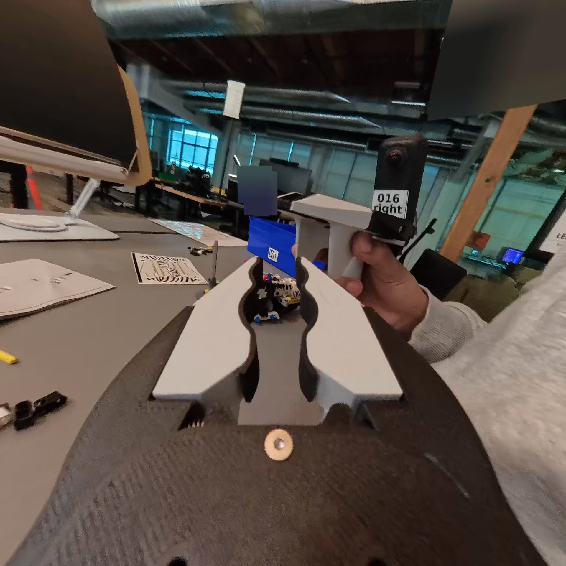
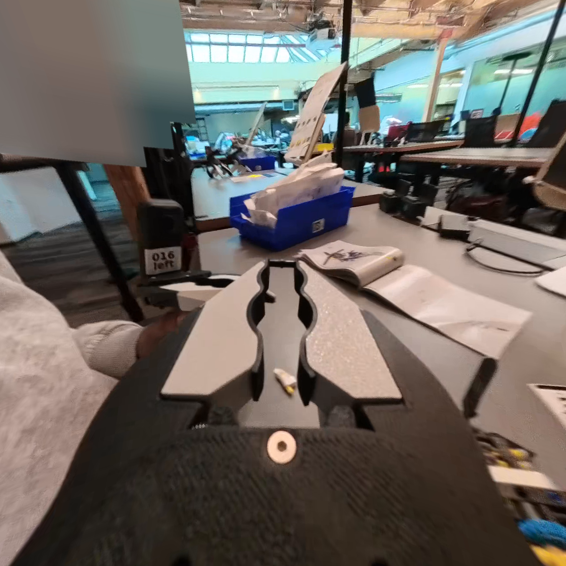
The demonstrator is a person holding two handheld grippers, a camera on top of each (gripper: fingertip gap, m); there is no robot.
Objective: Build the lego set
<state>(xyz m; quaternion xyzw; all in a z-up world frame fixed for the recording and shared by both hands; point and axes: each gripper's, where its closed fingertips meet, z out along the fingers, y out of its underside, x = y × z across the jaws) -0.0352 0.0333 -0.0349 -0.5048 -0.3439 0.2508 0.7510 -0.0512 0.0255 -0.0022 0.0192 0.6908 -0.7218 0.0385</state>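
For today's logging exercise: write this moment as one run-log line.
left tongs: open, empty | right tongs: open, empty | lego model: on table, beyond left tongs | blue bin: holds bags

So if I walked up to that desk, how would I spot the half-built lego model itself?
Find the blue bin on the grey desk. Just in front of it, seen between the tips of the left tongs, sits the lego model. Unlike the loose bits and flat paper sheets lying around, it is one chunky black-and-white cluster with small blue, red and yellow pieces.
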